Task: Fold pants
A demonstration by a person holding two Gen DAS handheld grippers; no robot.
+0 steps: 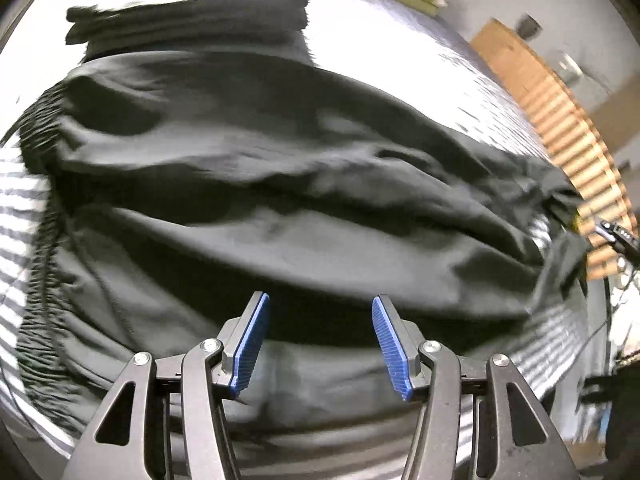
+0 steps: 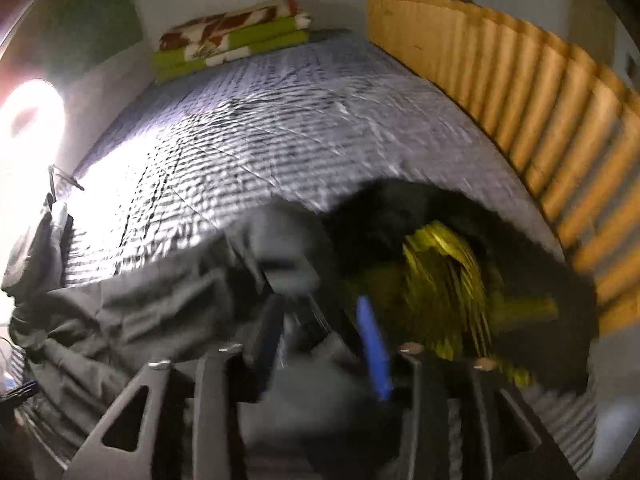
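Black pants point(image 1: 280, 184) lie rumpled across the striped bedsheet point(image 1: 24, 208), with the elastic waistband at the left. My left gripper point(image 1: 320, 312) hovers above the near edge of the pants. It is open and nothing sits between its blue pads point(image 1: 252, 344). The right wrist view is blurred. It shows the same dark cloth point(image 2: 132, 320) and a yellow print point(image 2: 440, 292) on a black part. My right gripper point(image 2: 320, 308) stands with its jaws apart, one blue pad point(image 2: 374, 356) showing. A fold of the cloth lies loosely between and over the fingers.
Another folded black garment point(image 1: 188, 20) lies beyond the pants. A folded green, red and white blanket point(image 2: 232, 40) sits at the far end of the bed. A ribbed wooden panel point(image 2: 540, 120) runs along the right side. A bright lamp point(image 2: 28, 128) glares at the left.
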